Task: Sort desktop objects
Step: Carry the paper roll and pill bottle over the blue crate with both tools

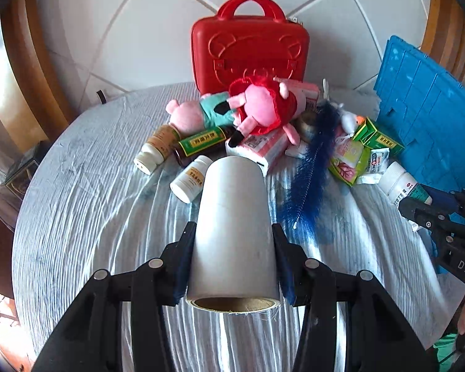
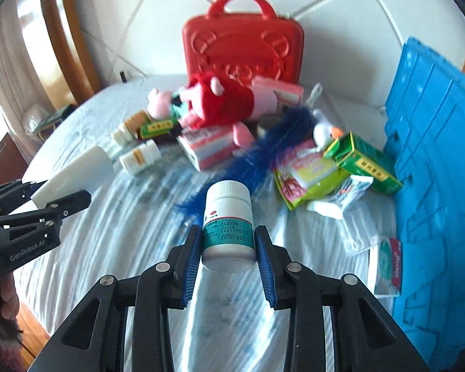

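Surrounding plush pigs (image 1: 248, 108), red case (image 1: 249, 49)

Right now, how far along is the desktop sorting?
Done: nothing visibly sorted; the red case stands closed.
In hand: the left gripper is shut on a white roll; the right gripper is shut on a white pill bottle, both lifted off the cloth.
Left: the plush pigs, medicine boxes, other bottles and blue feather remain piled.

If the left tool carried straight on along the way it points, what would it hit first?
The left tool, shut on the white roll, points toward the pink-and-white box just beyond the roll's far end. That box probably comes first, though depth is unclear.
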